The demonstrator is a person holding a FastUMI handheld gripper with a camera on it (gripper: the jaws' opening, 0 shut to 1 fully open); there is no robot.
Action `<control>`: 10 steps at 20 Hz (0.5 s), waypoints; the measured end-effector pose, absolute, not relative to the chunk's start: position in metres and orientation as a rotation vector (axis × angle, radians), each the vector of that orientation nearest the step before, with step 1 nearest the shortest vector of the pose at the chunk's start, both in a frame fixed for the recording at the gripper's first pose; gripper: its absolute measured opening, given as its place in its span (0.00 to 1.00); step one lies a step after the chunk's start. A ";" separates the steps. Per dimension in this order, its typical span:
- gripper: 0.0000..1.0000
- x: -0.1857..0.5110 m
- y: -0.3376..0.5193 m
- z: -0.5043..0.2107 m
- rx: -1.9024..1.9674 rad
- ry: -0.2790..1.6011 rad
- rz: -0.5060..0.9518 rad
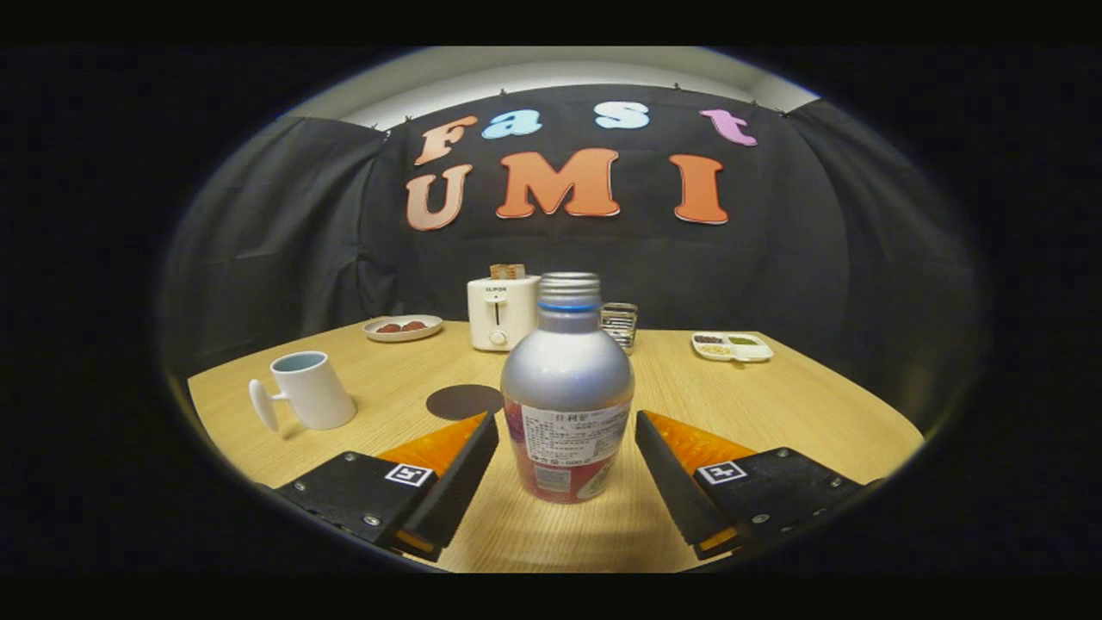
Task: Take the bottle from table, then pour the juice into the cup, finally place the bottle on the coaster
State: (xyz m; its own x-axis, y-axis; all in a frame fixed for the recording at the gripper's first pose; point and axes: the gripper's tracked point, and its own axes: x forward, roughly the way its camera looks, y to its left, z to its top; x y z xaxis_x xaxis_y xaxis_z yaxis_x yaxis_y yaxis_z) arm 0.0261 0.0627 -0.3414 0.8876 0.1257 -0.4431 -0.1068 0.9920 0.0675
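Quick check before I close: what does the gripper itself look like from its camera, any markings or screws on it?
The gripper has two wedge-shaped fingers, tapering forward. Each sits on a black block carrying a small square black-and-white marker, with screws near the block corners. The fingers stand open either side of the silver bottle.

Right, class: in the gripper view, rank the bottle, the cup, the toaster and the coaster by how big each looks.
Largest to smallest:
1. bottle, standing between the open jaws of the gripper, so nearness inflates it
2. cup and toaster, too alike to separate
3. coaster
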 end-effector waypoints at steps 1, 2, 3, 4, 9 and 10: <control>0.96 0.028 0.062 -0.343 0.042 0.464 0.113; 0.93 0.029 0.061 -0.344 0.040 0.462 0.105; 0.91 0.030 0.061 -0.345 0.039 0.463 0.100; 0.86 0.031 0.061 -0.346 0.045 0.464 0.097; 0.79 0.034 0.066 -0.346 0.066 0.482 0.086; 0.79 0.033 0.070 -0.344 0.064 0.484 0.094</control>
State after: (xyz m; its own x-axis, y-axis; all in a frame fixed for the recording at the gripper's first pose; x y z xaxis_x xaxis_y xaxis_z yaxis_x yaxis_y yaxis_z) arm 0.0335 0.0697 -0.3437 0.8809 0.1053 -0.4615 -0.0748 0.9937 0.0839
